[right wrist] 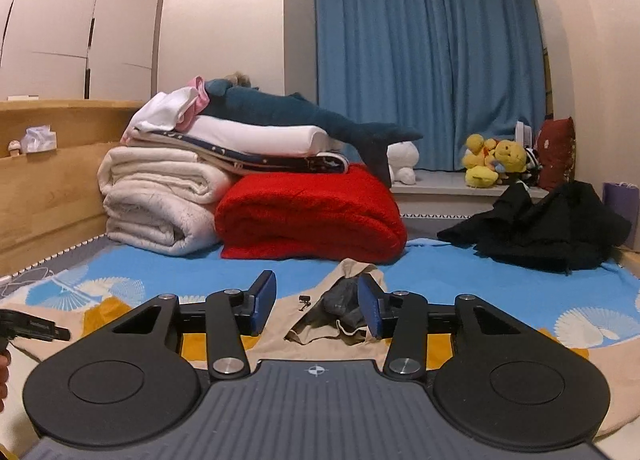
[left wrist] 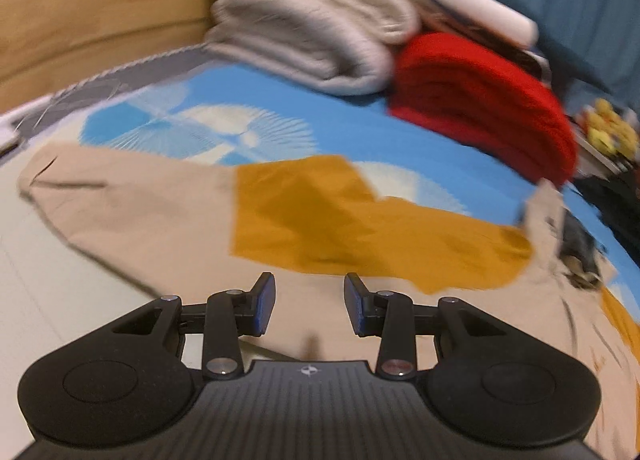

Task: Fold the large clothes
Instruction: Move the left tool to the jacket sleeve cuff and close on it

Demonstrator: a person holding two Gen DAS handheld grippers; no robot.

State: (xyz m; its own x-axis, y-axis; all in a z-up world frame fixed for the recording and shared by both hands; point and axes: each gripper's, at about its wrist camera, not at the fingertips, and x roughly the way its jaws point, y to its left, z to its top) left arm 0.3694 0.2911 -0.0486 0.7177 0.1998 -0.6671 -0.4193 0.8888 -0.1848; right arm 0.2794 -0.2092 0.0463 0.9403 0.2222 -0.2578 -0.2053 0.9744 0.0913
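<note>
A large beige garment (left wrist: 120, 212) with a mustard-yellow panel (left wrist: 320, 216) lies spread on the blue patterned bedsheet (left wrist: 400, 140). My left gripper (left wrist: 310, 300) hovers open just over the beige cloth near the panel's front edge, with nothing between its fingers. The left wrist view is blurred. My right gripper (right wrist: 318, 304) stands open, low over the garment's bunched collar (right wrist: 348, 272), whose grey lining (right wrist: 344, 300) shows. The collar rises in the gap close to the right finger (right wrist: 372, 312), and the pads do not press on it. The left gripper (right wrist: 36, 330) shows at the far left edge.
Folded white quilts (right wrist: 160, 204) and a red blanket (right wrist: 312, 216) are stacked at the head of the bed, with a blue shark plush (right wrist: 304, 112) on top. A heap of black clothes (right wrist: 540, 228) lies at the right. A wooden headboard (right wrist: 48, 188) runs along the left.
</note>
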